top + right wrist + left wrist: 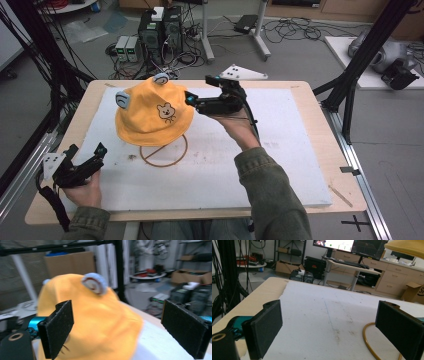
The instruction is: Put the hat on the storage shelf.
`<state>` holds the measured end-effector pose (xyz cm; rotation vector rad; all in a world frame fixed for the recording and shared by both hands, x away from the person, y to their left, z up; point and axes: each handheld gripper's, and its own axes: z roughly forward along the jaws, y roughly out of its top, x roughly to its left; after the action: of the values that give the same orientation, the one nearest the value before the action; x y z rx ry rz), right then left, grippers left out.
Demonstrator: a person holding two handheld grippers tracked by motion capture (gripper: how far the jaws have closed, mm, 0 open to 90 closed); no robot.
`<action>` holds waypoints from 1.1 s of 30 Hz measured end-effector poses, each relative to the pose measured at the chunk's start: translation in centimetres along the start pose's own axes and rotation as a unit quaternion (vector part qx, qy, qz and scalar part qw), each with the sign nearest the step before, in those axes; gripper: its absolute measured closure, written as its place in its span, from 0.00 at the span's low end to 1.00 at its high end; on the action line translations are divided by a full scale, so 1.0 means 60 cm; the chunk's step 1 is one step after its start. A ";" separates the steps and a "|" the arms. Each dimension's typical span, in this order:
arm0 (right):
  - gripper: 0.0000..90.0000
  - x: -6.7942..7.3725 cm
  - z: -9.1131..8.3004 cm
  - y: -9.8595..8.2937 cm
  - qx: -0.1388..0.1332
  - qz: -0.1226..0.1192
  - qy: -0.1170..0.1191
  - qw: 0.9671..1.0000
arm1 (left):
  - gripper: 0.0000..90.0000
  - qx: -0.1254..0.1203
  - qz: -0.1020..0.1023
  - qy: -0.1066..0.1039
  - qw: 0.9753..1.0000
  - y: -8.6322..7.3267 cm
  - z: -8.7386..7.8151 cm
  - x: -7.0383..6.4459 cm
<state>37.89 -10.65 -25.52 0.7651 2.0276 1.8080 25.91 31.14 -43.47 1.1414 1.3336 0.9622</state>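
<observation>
Hat [152, 112] first: a yellow bucket hat with a bear face on the front and two small blue ears sits perched on a wire stand [164, 152], left of centre in the high view, its brim hanging free above the white foam board [280, 165]. The right gripper [191, 100] is up beside the hat's right side, jaws spread wide and holding nothing; in the right gripper view the hat [100, 322] lies between and beyond the two black pads, so I'd judge the reach is made but the grab is not. The left gripper [100, 150] rests low at the lower left of the board, well apart from the hat, its jaws also wide open and empty; the left gripper view looks across bare foam with the stand's ring [368, 340] at its lower right. If the hat is to come off the stand, the closing, lifting and setting down are all left, as I read it. Room is generous: the foam to the right and front of the stand is bare, while the wooden table edge [60, 135] and black frame posts [360, 65] lie well off.
</observation>
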 end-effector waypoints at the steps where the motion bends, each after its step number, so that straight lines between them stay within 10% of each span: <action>1: 0.12 -0.005 -0.010 0.000 -0.003 0.000 -0.009 1.000 | 0.09 0.000 0.001 0.000 1.000 0.000 0.000 0.000; 15: 0.12 -0.077 -0.182 -0.017 -0.037 0.012 -0.105 0.994 | 0.09 -0.002 0.012 -0.005 1.000 0.002 -0.001 -0.012; 24: 0.12 -0.083 -0.264 -0.060 -0.057 0.022 -0.151 0.987 | 0.09 -0.003 -0.002 -0.008 1.000 0.003 -0.003 -0.010; 28: 0.12 -0.079 -0.283 -0.088 -0.075 0.025 -0.191 0.978 | 0.09 -0.003 0.001 -0.006 1.000 0.004 -0.004 -0.009; 33: 0.12 -0.071 -0.292 -0.128 -0.080 0.036 -0.295 0.952 | 0.10 0.001 -0.001 -0.015 1.000 0.003 -0.002 -0.011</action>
<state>30.09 -27.80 -30.90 1.1704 1.4652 1.5090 25.78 30.54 -43.17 1.1520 1.3122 0.9382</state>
